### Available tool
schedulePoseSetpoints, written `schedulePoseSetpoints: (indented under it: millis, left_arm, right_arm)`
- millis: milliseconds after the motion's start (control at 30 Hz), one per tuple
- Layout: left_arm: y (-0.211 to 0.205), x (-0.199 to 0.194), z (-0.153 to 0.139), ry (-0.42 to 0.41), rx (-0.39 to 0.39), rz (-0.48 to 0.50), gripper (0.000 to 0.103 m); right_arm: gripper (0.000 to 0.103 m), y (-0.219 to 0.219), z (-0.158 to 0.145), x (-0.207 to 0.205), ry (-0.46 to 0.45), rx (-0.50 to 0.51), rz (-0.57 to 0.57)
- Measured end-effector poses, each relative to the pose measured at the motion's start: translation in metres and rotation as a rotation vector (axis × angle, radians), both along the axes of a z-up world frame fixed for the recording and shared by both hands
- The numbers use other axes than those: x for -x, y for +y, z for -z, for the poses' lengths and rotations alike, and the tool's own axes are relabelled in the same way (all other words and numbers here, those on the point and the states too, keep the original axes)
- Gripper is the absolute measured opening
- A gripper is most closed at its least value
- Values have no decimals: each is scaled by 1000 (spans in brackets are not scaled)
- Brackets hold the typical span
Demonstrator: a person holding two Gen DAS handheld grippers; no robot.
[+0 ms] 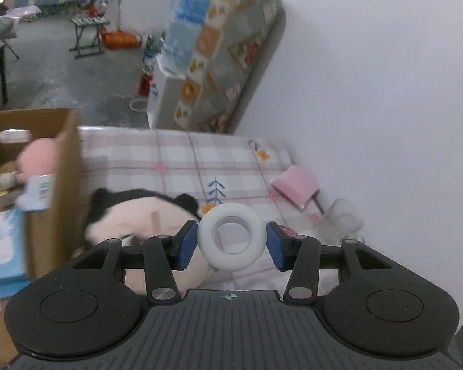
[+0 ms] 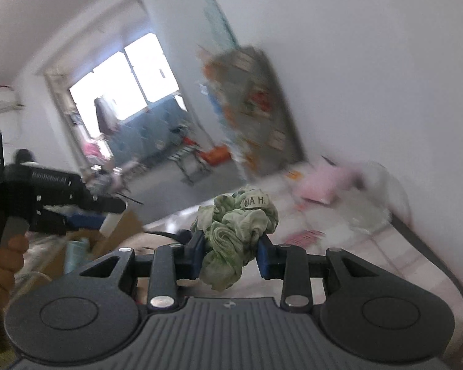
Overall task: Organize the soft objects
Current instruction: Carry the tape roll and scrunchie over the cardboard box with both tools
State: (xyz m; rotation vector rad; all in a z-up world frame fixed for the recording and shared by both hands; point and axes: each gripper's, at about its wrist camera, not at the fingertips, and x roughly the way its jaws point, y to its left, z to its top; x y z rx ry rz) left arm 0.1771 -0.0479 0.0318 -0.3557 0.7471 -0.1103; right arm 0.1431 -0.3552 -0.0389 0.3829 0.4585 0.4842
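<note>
Right gripper [image 2: 231, 254] was clamped on a crumpled pale green fabric scrunchie [image 2: 236, 234], blue pads pressing in from both sides. Only readable writing anywhere was on the scrunchie's little white sewn tag [image 2: 255, 202], which said something like "NA H.", with the first letters folded out of sight. Left gripper [image 1: 231, 245] held a white foam ring with a clear plastic core [image 1: 231, 236], one blue pad against each side of it, up off the bed.

Below that ring was the pink and white checked bedsheet [image 1: 176, 160] with a black and pale pink plush toy [image 1: 139, 212] lying on it, tight against an open brown cardboard box [image 1: 64, 166]. A pink stuffed toy with a blurry white hang tag [image 1: 37, 166] sat in the box; the tag's print was too smeared to read. A pink folded cloth [image 1: 296, 185] and a clear plastic bag [image 1: 342, 219] lay by the white wall [image 1: 385, 77], and a patchwork-print mattress [image 1: 231, 61] leaned upright against it past the bed's end. In the right wrist view, a hand [image 2: 0, 265] gripped the left tool's handle at the left edge
</note>
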Motion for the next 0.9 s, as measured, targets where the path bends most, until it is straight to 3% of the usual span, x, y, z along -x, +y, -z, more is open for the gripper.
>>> schedulePoseSetpoints:
  millis: [200,400,700,900]
  left_arm:
    - [54,87,-31,-118,8,-121,47]
    - [106,150,-41,-195,19,-254,47]
    - [169,175,-17,-200,92,-380,47]
    - [204,180,7,-161,122,-447,47]
  right_arm:
    - [63,36,-38,33,-113,-49,-135]
    - [63,87,-67,49,-163,-65,-280]
    - [64,190,-97,57,-202,17,-482]
    - [64,265,-90,38,-130,144,-604]
